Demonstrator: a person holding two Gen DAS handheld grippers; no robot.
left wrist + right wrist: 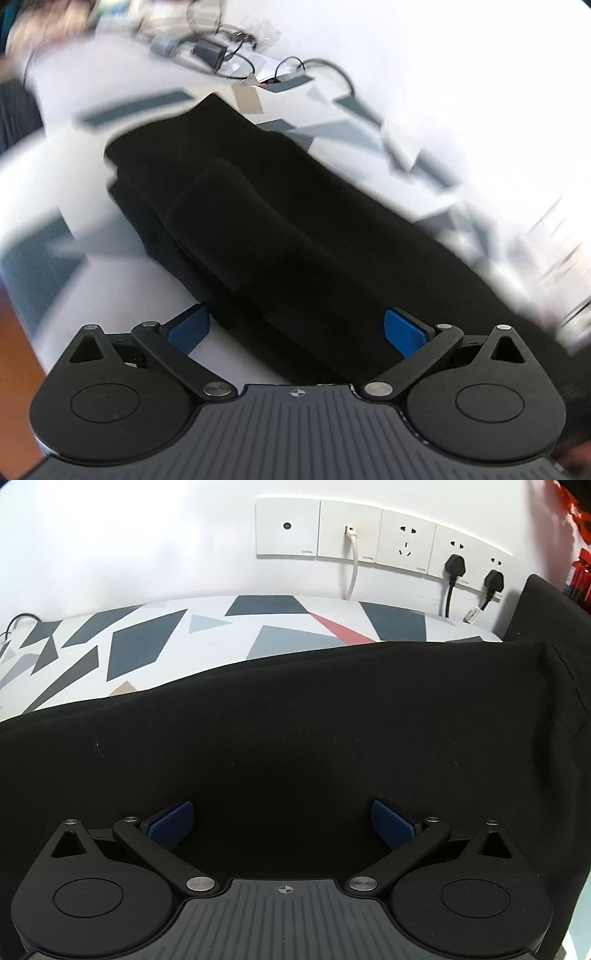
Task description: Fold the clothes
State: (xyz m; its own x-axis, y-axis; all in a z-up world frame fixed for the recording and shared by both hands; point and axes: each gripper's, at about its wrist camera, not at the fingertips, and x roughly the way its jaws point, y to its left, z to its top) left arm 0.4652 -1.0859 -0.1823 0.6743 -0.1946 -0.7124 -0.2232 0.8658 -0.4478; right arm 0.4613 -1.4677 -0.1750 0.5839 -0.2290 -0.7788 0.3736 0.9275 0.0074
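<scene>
- Left wrist view, blurred by motion: the left gripper [297, 328] hangs low over the near end of a black garment [258, 206], its blue fingers [188, 326] spread wide with nothing between them; the left pad sits over bare cloth-covered counter [110, 273] just beside the garment's edge, the right pad over the fabric
- The garment lies as a long folded strip running from upper left to lower right across the counter, with a narrower layer lying lengthwise along its top
- The counter wears a white cover with grey and blue angular patches; at its far end lie tangled cables [236, 59] and a small dark box [210, 51], too smeared to name further
- Right wrist view, sharp: the right gripper [282, 825] is low over the garment [295, 738], its fingers [391, 825] wide apart and empty, both pads above black fabric that fills the lower view
- Beyond the garment's far edge the patterned counter [147, 646] runs to a white wall
- On the wall sits a row of sockets [384, 539]: a white cable [352, 568] is plugged near the middle, two black plugs [455, 564] at the right
</scene>
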